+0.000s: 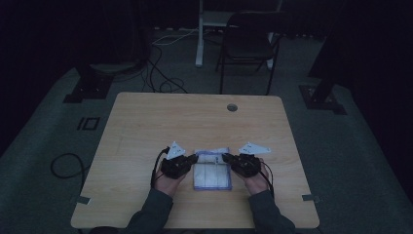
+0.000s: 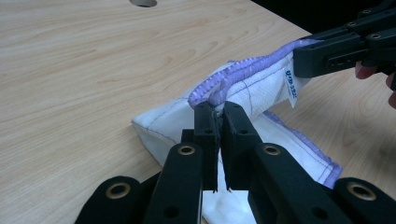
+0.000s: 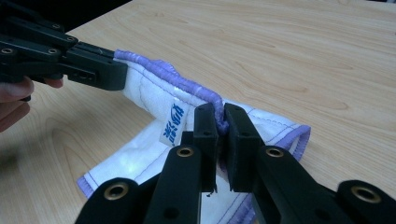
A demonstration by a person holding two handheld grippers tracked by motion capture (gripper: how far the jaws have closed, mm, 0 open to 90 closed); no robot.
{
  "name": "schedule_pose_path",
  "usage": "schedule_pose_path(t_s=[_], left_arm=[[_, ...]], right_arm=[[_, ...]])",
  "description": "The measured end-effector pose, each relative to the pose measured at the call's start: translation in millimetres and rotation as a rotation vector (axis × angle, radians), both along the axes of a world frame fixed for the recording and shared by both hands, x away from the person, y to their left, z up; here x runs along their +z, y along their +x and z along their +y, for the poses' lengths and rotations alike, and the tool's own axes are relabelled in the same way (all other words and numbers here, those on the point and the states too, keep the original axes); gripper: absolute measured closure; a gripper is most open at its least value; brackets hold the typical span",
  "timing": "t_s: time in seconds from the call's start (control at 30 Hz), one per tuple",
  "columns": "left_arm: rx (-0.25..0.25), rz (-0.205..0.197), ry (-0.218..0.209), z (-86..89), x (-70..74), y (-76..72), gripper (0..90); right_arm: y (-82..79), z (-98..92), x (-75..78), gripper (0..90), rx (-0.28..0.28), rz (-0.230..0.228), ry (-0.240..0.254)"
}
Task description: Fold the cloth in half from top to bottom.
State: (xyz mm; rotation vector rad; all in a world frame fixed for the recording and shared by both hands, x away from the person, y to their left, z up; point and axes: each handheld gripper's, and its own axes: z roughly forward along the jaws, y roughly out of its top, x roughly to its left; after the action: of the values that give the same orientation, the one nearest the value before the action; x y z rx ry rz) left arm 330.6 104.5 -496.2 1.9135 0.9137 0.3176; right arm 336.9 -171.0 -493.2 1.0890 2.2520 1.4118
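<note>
High view: the cloth point(image 1: 212, 170) lies on the worktop point(image 1: 146, 126) near its front edge; left gripper point(image 1: 195, 158) and right gripper point(image 1: 225, 157) each grasp its purple hem. A chair point(image 1: 248, 41) stands beyond, dim.

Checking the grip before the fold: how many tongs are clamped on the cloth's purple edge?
2. The left tongs pinch the cloth at its far left corner; the right tongs pinch its far right corner.
</note>
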Motion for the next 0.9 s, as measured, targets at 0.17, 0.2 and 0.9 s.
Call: schedule_pose_path(t_s=[0.17, 0.2, 0.9], left_arm=[[0.001, 0.007, -0.001, -0.2, -3.0, -1.9, 85.9], [0.001, 0.008, -0.002, -0.1, -3.6, -2.2, 85.8], [-0.015, 0.044, -0.012, 0.7, -18.8, -12.5, 83.5]], right_arm=[[-2.4, -0.4, -3.0, 85.0, 0.0, 0.007, 0.001], [-3.0, -0.2, -3.6, 85.0, 0.0, 0.009, 0.001], [-14.3, -4.3, -18.4, 84.5, 0.002, 0.044, -0.007]])
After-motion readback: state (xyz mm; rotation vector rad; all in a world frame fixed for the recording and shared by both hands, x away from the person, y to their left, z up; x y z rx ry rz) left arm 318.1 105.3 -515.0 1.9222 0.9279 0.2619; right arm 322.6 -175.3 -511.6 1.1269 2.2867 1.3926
